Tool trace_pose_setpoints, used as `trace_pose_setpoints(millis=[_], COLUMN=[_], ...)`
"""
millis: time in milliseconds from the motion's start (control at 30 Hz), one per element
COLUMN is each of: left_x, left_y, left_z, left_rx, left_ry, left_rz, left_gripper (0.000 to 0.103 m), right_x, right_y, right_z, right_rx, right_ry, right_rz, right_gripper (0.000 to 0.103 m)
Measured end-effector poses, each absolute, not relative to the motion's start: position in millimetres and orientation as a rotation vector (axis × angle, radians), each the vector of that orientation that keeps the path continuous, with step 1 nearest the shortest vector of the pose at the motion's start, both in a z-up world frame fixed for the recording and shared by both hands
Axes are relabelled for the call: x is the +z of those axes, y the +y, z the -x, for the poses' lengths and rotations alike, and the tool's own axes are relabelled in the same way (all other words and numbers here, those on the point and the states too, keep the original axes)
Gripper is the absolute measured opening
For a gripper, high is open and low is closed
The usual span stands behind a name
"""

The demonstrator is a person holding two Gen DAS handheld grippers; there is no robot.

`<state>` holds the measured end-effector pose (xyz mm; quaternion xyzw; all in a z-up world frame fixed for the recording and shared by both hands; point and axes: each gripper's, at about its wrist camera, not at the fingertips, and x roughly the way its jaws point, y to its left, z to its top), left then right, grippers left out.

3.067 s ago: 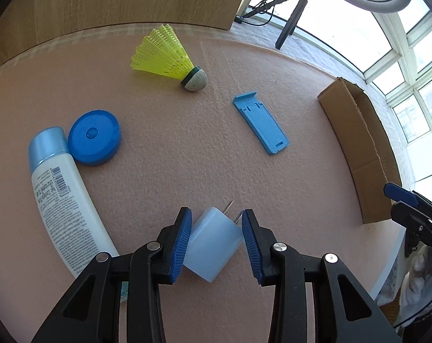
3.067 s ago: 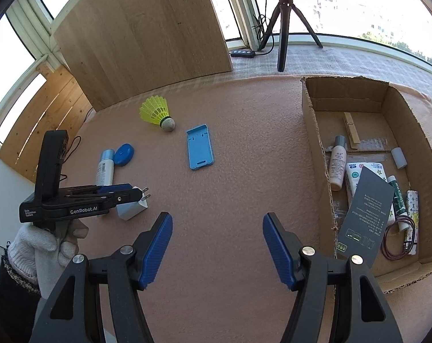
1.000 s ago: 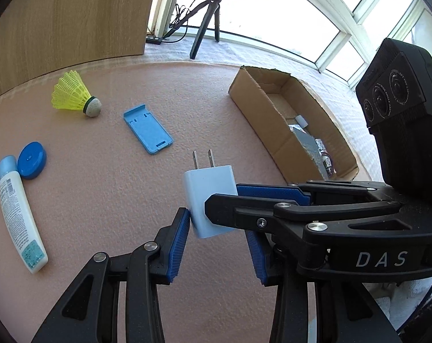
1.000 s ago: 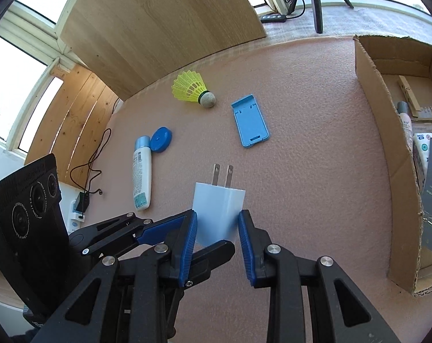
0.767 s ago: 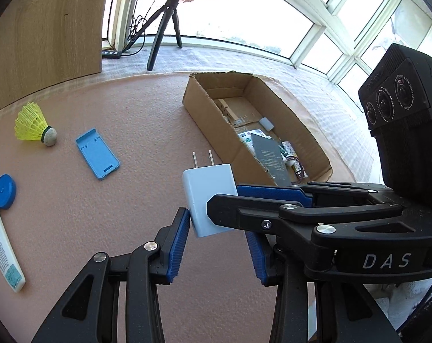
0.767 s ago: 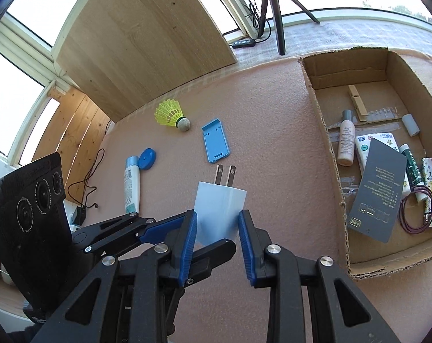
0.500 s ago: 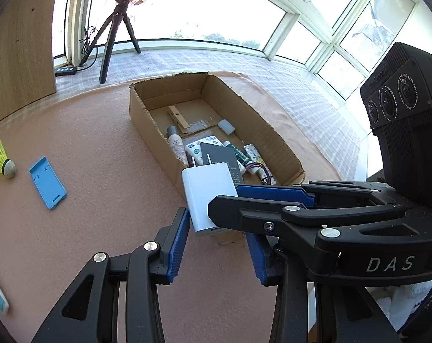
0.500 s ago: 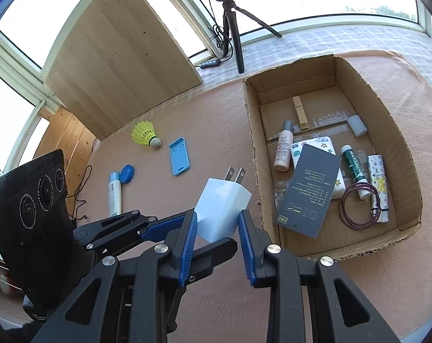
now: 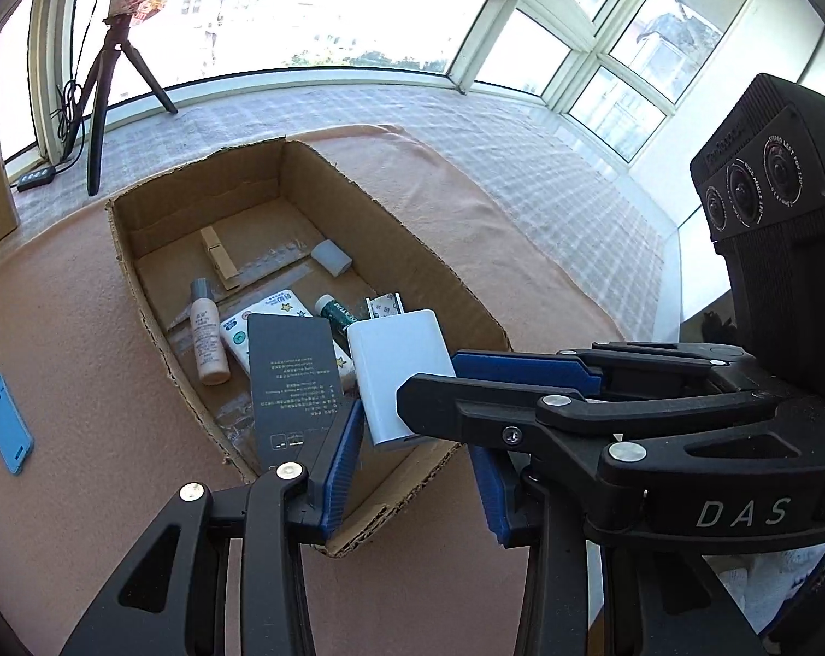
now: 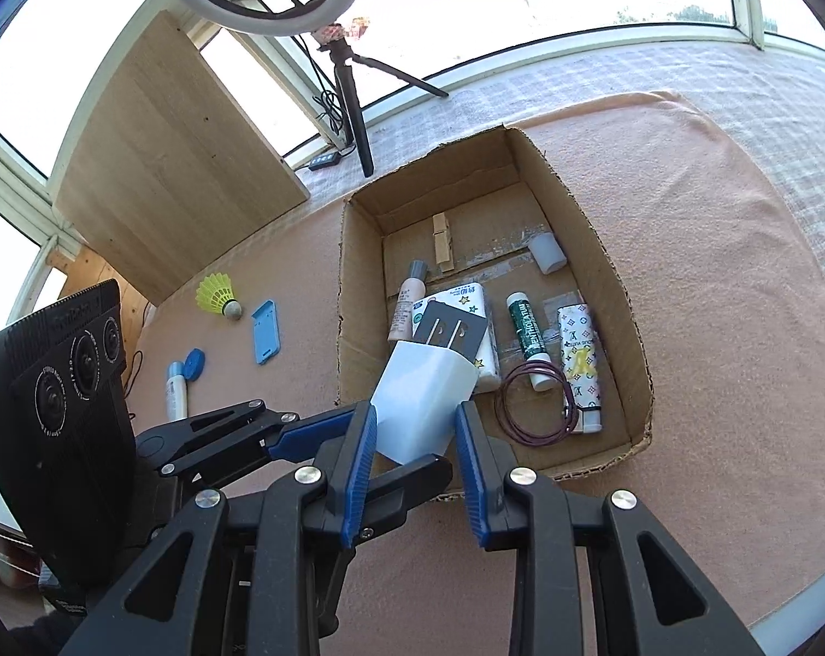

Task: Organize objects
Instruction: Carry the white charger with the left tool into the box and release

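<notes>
Your right gripper (image 10: 412, 440) is clamped on the one white charger (image 10: 423, 399), and your left gripper (image 9: 407, 470) also pinches it, crosswise. It hangs just ahead of both, over the near end of the cardboard box (image 10: 593, 229). It looks light, rigid and smooth, so hold the flat sides, not the two prongs. The box holds about nine small items; four more lie on the mat outside.
</notes>
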<state>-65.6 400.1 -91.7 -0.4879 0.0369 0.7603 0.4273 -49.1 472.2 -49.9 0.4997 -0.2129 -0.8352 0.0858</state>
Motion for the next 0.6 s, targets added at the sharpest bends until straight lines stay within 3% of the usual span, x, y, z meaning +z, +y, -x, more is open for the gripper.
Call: trace_pose_setpoints(millis=[233,267,300,367,400,600], left_x=[-93.4,-93.5,-94.2,-96.2,-96.9,-95.4], left_y=[419.4,421.4,422.9,422.5,421.7,410.1], left_z=[63.7,63.2,63.0,63.7,64.2,67.5], left_rx=[1.889,1.897,1.904,1.921,1.928,1.935], left_ry=[0.138,0.155,0.172,0.189,0.188,0.16], left_rz=[1.211,1.207,1.213,1.225,1.228,1.234], left_gripper=[0.042,0.044,0.055,0.073,0.074,0.074], right_x=[-53.2,-52.4,-51.2,-49.5,-48.4,-48.3], right_y=[489.7,490.7,491.2,491.5,492.1,494.4], right_z=[47.0,46.7,46.1,46.6,46.2,48.2], right_rx=[-2.497,-2.501,-2.512,-2.557,-2.588,-2.615], right_ry=[-0.652,-0.65,-0.639,-0.599,-0.584,-0.59], right_rz=[-1.488,-1.474,-1.464,-1.479,-1.476,-1.481], right_gripper=[0.027,0.028,0.03,0.066,0.072,0.075])
